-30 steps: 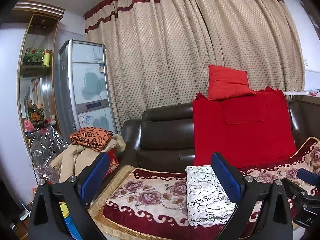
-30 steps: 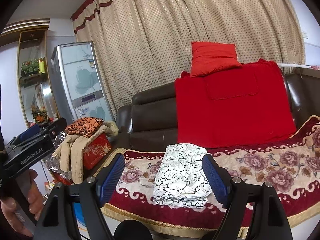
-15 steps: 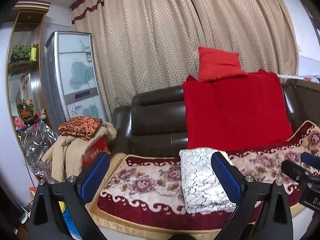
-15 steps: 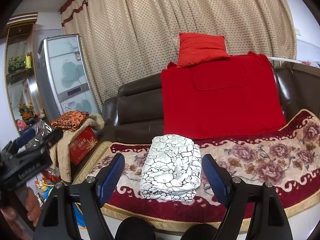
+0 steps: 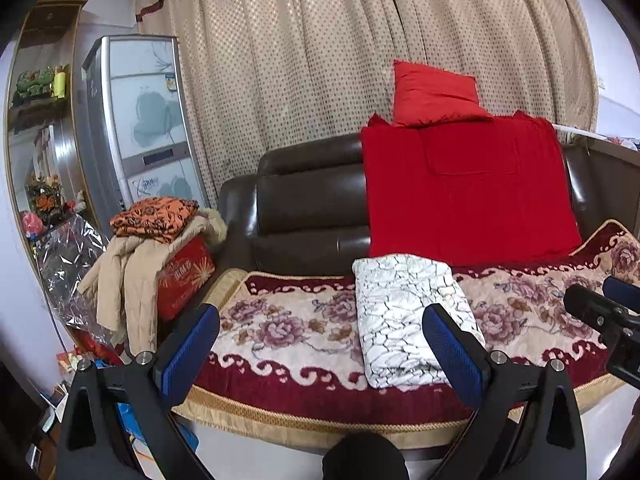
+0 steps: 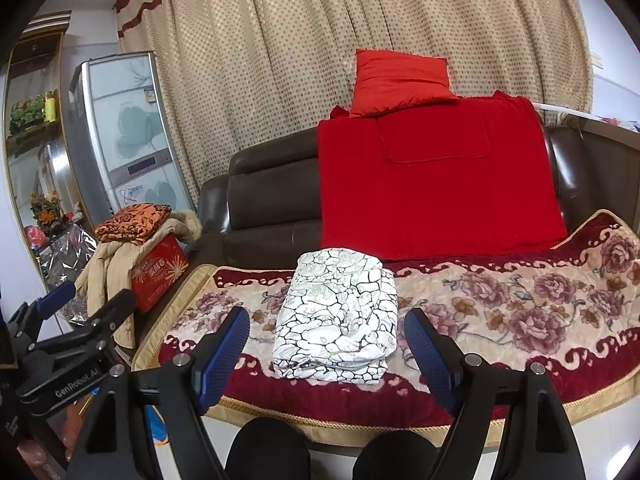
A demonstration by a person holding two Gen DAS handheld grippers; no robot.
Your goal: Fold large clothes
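Note:
A folded white garment with a black crackle pattern (image 5: 408, 316) lies on the sofa's floral seat cover (image 5: 288, 320); it also shows in the right wrist view (image 6: 338, 316). My left gripper (image 5: 320, 344) is open and empty, held back in front of the sofa edge. My right gripper (image 6: 328, 348) is open and empty, in front of the garment and apart from it. The right gripper also shows at the right edge of the left wrist view (image 5: 608, 308), and the left gripper at the lower left of the right wrist view (image 6: 80, 312).
A dark leather sofa (image 6: 260, 192) carries a red blanket (image 6: 436, 188) and red cushion (image 6: 396, 80). Left of it, a red box (image 6: 160, 272) bears a beige coat (image 6: 108, 272) and orange cloth (image 6: 132, 220). A tall appliance (image 6: 116, 132) and curtains (image 6: 320, 40) stand behind.
Both grippers have pulled back and tilted down a little, so the sofa's front edge shows more. The folded garment has not moved. Both grippers stay open.

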